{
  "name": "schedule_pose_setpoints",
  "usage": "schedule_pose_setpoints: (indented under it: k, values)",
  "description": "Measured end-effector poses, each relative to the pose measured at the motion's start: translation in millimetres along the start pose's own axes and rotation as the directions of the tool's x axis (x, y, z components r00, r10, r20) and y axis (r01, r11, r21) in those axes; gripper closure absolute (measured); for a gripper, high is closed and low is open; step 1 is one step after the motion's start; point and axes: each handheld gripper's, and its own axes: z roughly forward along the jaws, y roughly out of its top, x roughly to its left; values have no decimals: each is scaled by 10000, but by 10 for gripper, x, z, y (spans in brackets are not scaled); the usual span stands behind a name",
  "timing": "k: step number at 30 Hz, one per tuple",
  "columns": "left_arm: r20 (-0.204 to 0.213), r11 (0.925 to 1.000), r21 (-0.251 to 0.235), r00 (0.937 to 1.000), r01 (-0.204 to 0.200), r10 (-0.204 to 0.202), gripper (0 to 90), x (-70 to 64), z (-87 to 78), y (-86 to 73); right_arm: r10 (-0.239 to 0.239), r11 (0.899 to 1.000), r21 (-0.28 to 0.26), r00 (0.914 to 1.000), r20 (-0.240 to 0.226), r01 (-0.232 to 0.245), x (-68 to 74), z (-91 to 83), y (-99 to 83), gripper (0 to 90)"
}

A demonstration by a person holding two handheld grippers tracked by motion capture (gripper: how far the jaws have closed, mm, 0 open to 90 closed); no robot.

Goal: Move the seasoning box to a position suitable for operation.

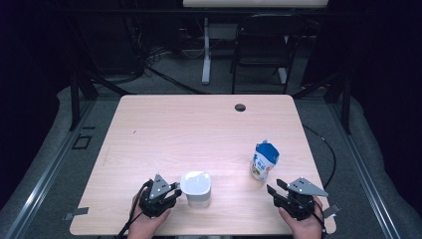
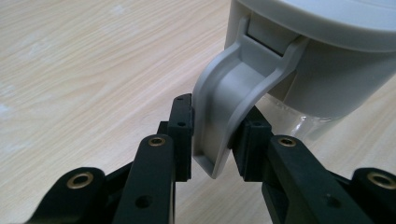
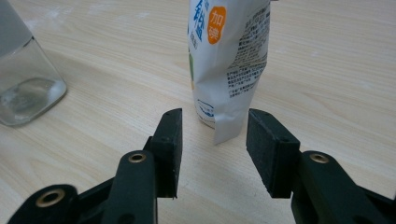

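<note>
Firmly left tongs (image 2: 212,135) pinch curved grey plastic latch (image 2: 229,107)

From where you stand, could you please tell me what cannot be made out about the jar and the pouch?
- Jar contents: the lid covers them in the high view.
- Jar base: cut off behind the left gripper fingers in the left gripper view.
- Pouch top: cut off by the right gripper view's upper edge.
- Pouch print: too small in the high view.

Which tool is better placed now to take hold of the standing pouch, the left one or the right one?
The right tool. Its jaws stand open and point at the pouch, which stands just ahead of them and apart. The left tool is shut on the latch of the lidded container, so it is busy.
</note>
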Motion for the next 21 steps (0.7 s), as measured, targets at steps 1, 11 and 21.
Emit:
schedule_pose_setpoints:
  k: [1,11,21]
  values:
    - [44,10000,5,10000,-41,41,721,-14,2,2,1,10000,-15,10000,-10,-1,5,0,2,564]
    - [254,9998,2,9995,-188,188,718,-72,-6,-4,-203,9996,177,9997,-154,205,24,16,3,603]
    - [579,9998,-206,9983,52,-40,689,-74,-21,-8,-198,9997,136,9995,-245,201,43,17,14,618]
